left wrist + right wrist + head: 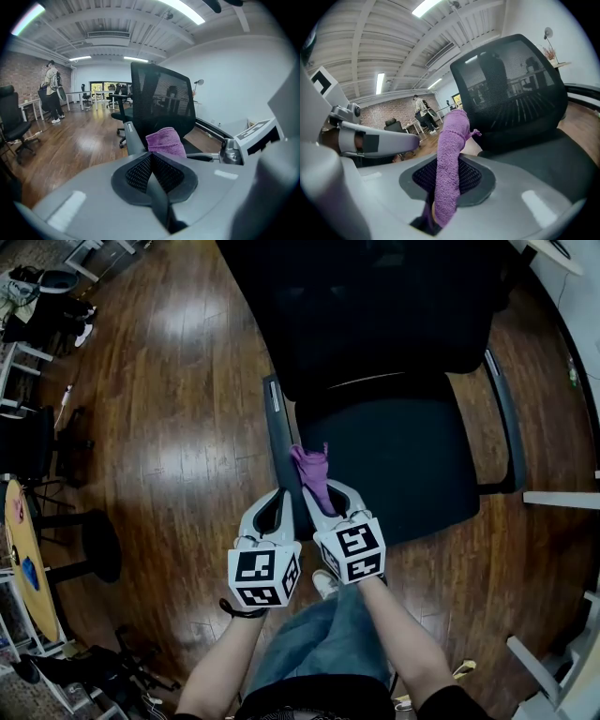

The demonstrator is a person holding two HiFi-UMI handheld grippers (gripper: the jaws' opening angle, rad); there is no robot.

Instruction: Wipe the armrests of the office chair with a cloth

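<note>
Pinching purple cloth at the armrest, right claw outstretched.

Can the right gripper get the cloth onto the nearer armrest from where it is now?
Probably yes. The right gripper is shut on the cloth, which sits right at the near end of the armrest. Nothing shows between them, and the left gripper is off to one side.
</note>
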